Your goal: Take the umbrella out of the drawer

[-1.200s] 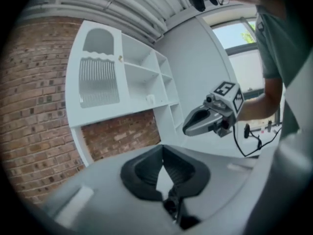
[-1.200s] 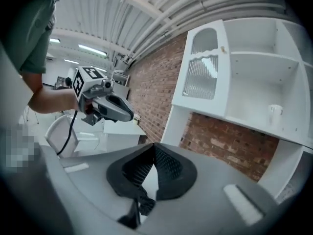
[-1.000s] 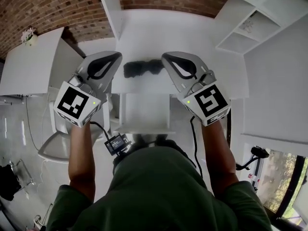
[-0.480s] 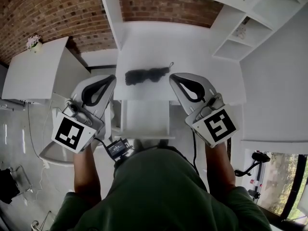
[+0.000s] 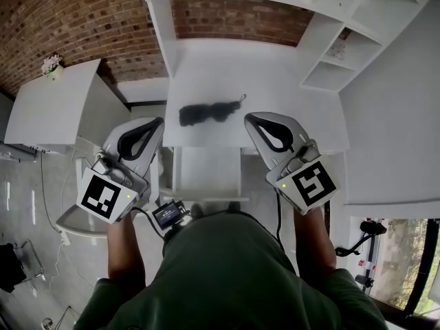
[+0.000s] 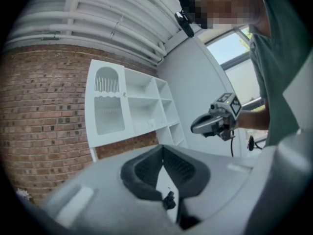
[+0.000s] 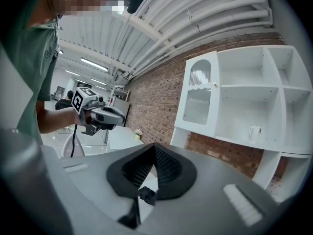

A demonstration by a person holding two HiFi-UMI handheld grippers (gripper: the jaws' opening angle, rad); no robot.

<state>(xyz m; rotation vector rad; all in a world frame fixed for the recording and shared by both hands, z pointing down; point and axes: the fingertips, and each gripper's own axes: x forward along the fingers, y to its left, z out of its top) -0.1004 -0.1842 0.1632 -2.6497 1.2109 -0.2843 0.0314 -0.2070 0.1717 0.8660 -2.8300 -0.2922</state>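
Note:
A black folded umbrella (image 5: 208,111) lies on the white desk top (image 5: 289,95), just behind the open white drawer (image 5: 206,172), whose inside shows bare. In the head view my left gripper (image 5: 159,123) is at the drawer's left side, shut and holding nothing, short of the umbrella's left end. My right gripper (image 5: 249,118) mirrors it at the drawer's right side, also shut and empty. From the left gripper view, the closed jaws (image 6: 162,149) point level at the shelving, with the right gripper (image 6: 215,123) across from it. The right gripper view shows its jaws (image 7: 154,147) pressed together.
White cubby shelving (image 5: 344,53) stands at the desk's right rear, with a cup (image 7: 253,130) on one shelf. A brick wall (image 5: 75,19) runs behind. A white side table (image 5: 41,102) with a small flower pot (image 5: 51,63) is at the left, a chair (image 5: 75,215) below it.
Both grippers have pulled back from the umbrella's two ends toward the person and now flank the open drawer. The umbrella stays on the desk top.

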